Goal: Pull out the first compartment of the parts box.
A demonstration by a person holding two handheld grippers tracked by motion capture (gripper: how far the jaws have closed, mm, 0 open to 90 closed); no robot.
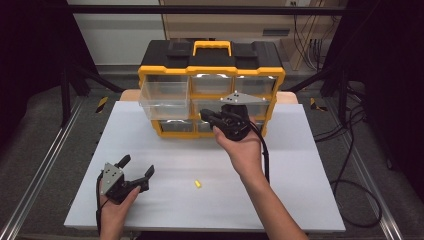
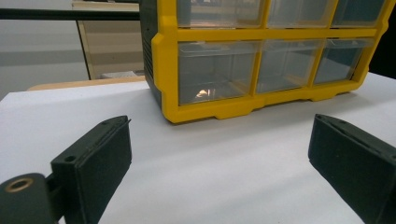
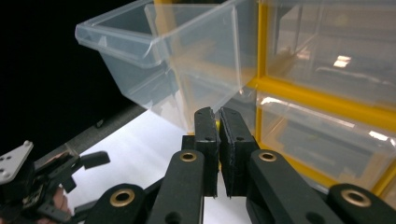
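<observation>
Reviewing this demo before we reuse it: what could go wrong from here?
1. The clear drawer juts far out of the yellow organizer; a bump from the right hand-held gripper, jaws shut beside it, could pull it free.
2. The small yellow piece lies loose on the table; a forearm may sweep it away.

Yellow/black drawer organizer [image 1: 211, 85] upright at worktop [image 1: 280, 165] rear; top-left clear drawer [image 1: 164, 100] pulled out. Small yellow piece [image 1: 198, 184] lies mid-worktop.
</observation>
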